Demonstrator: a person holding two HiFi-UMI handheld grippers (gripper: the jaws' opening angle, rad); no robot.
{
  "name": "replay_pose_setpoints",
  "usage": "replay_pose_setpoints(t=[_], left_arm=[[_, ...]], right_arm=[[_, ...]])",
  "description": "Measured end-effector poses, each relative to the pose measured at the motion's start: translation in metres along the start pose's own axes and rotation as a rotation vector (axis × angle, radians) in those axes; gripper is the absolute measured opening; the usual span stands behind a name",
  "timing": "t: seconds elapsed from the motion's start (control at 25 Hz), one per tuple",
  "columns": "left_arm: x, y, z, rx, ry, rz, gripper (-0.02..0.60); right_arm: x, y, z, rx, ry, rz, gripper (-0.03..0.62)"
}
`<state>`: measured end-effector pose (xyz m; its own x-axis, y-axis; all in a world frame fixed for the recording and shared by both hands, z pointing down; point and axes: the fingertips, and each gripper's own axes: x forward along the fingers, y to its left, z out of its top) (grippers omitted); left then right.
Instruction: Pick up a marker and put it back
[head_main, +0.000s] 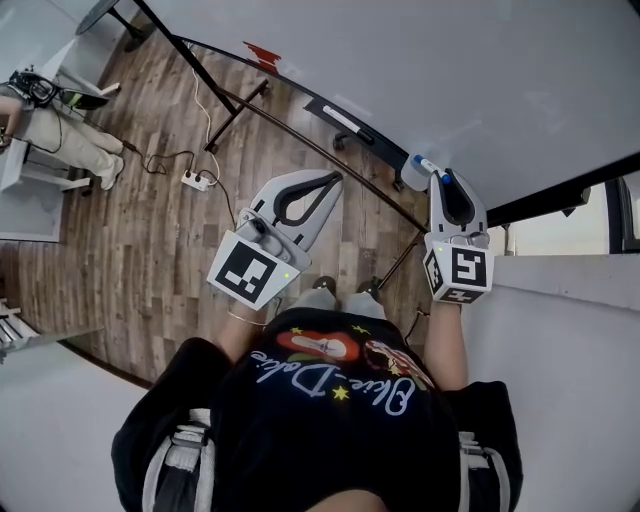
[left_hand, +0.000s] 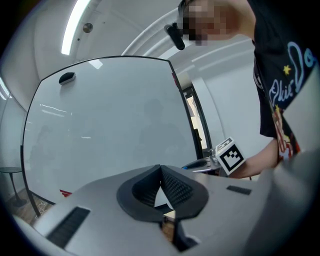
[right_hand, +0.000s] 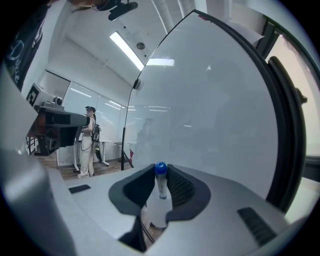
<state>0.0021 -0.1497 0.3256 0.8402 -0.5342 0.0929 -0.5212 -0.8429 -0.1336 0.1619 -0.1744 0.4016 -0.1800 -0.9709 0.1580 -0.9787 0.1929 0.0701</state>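
Beyond the black shirt, the right claw pinches a blue-capped marker near the whiteboard; the left claw is closed, empty.

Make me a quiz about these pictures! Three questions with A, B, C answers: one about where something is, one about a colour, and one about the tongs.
1. Where is the marker?
A. on the floor
B. between the right tongs
C. in the person's pocket

2. What colour is the marker's cap?
A. blue
B. green
C. yellow

3. How are the left tongs?
A. wide open
B. shut, with nothing in them
C. closed on a cup

Answers:
1 B: the right gripper view shows the marker squeezed between the two pads.
2 A: the round cap sticking out at the tips is blue.
3 B: the left gripper view shows the tips touching, with nothing between them.
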Motion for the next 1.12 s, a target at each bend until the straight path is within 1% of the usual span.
replay_pose_setpoints(t=[0.32,0.6,0.68,0.84,1.12], left_arm=[[-0.003,0.003,0.01,0.006,-0.043,0.004,0.003],[-0.005,0.005,0.016,-0.02,-0.073,0.002,0.003],[-0.004,0.005,0.017,-0.038,-0.078,-0.005,0.003],[-0.001,0.001,0.021,-0.017,-0.084,-0.026,0.003],[0.01,-0.01,0.024,-0.038,-0.117,-0.063,0.003]], right_arm=[[-0.009,0.0,0.022,-0.026,-0.033,0.005,0.072],[-0.028,0.0,0.044,-0.029,-0.063,-0.011,0.072],[-0.034,0.001,0.051,-0.022,-0.064,-0.018,0.072],[-0.045,-0.002,0.058,-0.018,-0.069,-0.03,0.072],[-0.068,-0.007,0.075,0.003,-0.101,-0.063,0.072]])
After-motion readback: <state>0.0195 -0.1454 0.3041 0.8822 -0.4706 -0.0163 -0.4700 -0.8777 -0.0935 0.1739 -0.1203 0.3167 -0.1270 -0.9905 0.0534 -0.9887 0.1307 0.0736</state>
